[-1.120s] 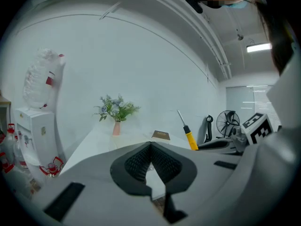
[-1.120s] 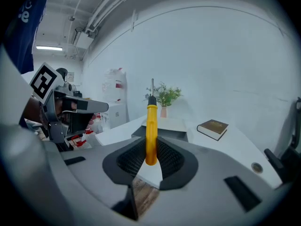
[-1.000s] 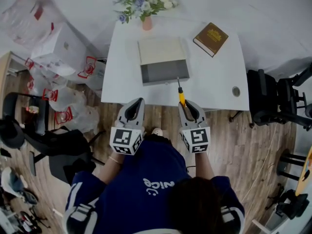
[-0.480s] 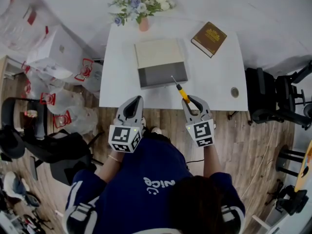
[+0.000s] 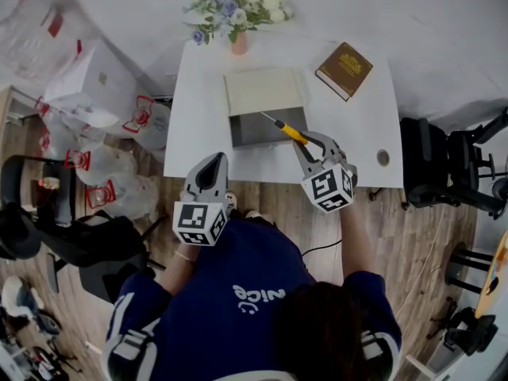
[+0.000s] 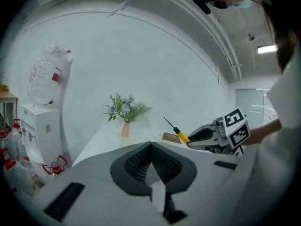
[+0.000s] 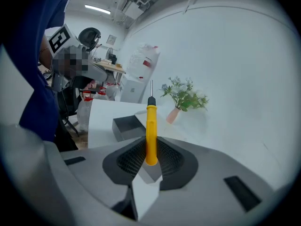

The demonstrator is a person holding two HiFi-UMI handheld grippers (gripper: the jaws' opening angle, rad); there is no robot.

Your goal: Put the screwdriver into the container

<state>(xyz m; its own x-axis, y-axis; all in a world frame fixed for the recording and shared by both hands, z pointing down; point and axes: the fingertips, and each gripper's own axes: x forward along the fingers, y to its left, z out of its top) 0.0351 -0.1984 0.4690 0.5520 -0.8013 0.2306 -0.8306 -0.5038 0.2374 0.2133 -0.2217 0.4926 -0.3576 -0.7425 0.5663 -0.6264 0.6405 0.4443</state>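
Note:
The container (image 5: 258, 128) is an open grey box with a beige lid (image 5: 264, 91) behind it, at the middle of the white table (image 5: 361, 121). My right gripper (image 5: 311, 144) is shut on the yellow handle of the screwdriver (image 5: 289, 132). It holds the tool above the table, with the metal shaft pointing left over the container's grey opening. In the right gripper view the screwdriver (image 7: 151, 128) stands up between the pads, and the container (image 7: 125, 126) lies beyond it. My left gripper (image 5: 212, 163) hangs shut and empty in front of the table's near edge.
A pink vase of flowers (image 5: 238, 36) stands at the table's back edge, a brown book (image 5: 344, 70) at the back right, a small round object (image 5: 383, 158) at the front right. Bags and white boxes (image 5: 95, 86) crowd the floor on the left. Office chairs (image 5: 444, 165) flank the table.
My right gripper has lifted and moved forward with the screwdriver, swinging its tip left until it is over the container. The left gripper has barely shifted.

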